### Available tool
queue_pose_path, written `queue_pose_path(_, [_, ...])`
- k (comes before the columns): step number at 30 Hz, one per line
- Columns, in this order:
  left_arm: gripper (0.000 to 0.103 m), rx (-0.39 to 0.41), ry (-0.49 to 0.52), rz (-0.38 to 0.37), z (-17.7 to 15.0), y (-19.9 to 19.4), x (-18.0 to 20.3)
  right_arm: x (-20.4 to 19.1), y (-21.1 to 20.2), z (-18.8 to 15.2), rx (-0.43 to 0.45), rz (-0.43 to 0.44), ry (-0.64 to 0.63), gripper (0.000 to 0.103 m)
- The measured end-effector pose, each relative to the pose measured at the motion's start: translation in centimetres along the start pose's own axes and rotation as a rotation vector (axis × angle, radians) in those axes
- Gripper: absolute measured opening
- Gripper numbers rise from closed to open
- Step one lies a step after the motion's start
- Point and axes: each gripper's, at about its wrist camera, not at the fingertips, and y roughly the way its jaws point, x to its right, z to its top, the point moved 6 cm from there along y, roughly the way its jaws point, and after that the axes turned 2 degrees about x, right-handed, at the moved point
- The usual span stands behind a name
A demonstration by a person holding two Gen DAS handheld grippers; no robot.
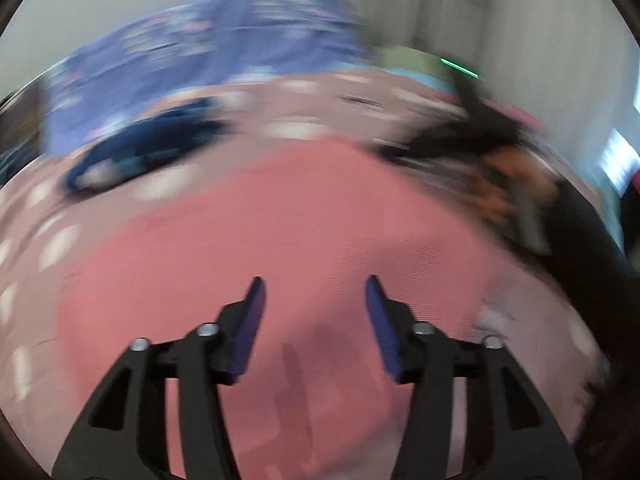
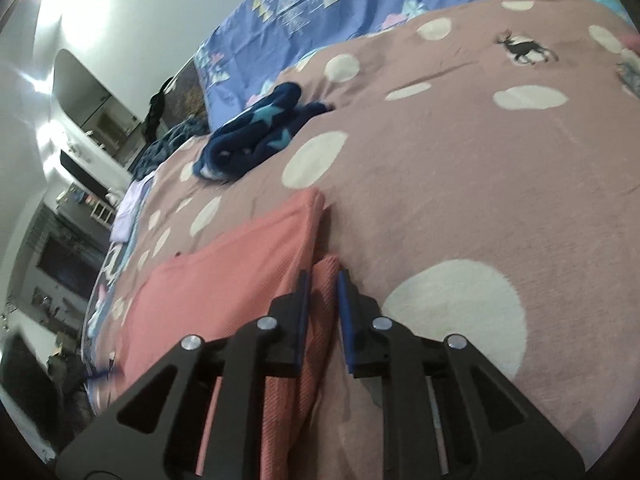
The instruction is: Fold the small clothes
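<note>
Left wrist view: heavy motion blur. My left gripper [image 1: 315,284] has its jaws wide apart, nothing between them, hovering over the pink garment [image 1: 280,216], which fills the area directly ahead of and beneath the fingers. Further ahead and left of the tips is a dark blue bundle [image 1: 148,148] on the dotted mauve blanket [image 1: 304,92]. Ahead right I see the other tool as a dark smear, detail unreadable.

Right wrist view: sharp. My right gripper [image 2: 322,276] is clamped on a fold of the pink garment [image 2: 224,280]; cloth bunches between the blue pads [image 2: 343,300]. The rest lies flat left of the fingers. Blue star-print bundle [image 2: 256,132] sits well ahead, left, on the blanket [image 2: 460,184].
</note>
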Motion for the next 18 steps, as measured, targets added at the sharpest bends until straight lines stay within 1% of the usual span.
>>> queue_pose_path(1, [0.061,-0.014,0.056,-0.03,-0.3,0.8,3.0,0.1,0.1,-0.1,-0.013,0.011,0.002,0.016])
queue_pose_path(2, [0.064,-0.033,0.14,-0.037,-0.7,2.1,6.4,0.2,0.2,-0.3,-0.022,0.016,0.003,0.017])
queue_pose_path(4, [0.07,-0.057,0.242,-0.022,-1.3,3.7,9.8,0.4,0.4,-0.4,-0.045,0.048,0.011,0.017])
queue_pose_path(5, [0.071,-0.076,0.299,-0.015,-1.7,4.7,11.5,0.5,0.4,-0.5,-0.055,0.058,0.015,0.018])
queue_pose_path(7, [0.071,-0.099,0.366,0.016,-2.1,6.1,13.5,0.5,0.6,-0.5,-0.086,0.08,0.013,0.02])
queue_pose_path(10, [0.073,-0.083,0.393,0.067,-1.2,6.9,14.0,0.6,0.7,-0.6,-0.115,0.101,0.02,0.022])
queue_pose_path(12, [0.073,-0.08,0.389,0.123,-0.5,7.4,13.7,0.7,0.7,-0.8,-0.131,0.109,0.023,0.022])
queue_pose_path(14, [0.073,-0.083,0.387,0.159,-0.4,7.6,13.1,0.6,0.8,-0.8,-0.14,0.116,0.025,0.024])
queue_pose_path(15, [0.073,-0.082,0.384,0.164,-0.4,7.6,13.1,0.5,0.8,-0.8,-0.146,0.115,0.021,0.025])
queue_pose_path(16, [0.069,-0.081,0.383,0.168,-0.4,7.4,13.2,0.4,0.9,-0.8,-0.15,0.113,0.019,0.026])
queue_pose_path(17, [0.067,-0.079,0.386,0.172,0.0,7.6,13.3,0.3,0.9,-0.9,-0.155,0.114,0.014,0.03])
queue_pose_path(18, [0.063,-0.077,0.389,0.175,0.0,7.4,13.4,0.1,1.0,-0.9,-0.158,0.118,0.008,0.037])
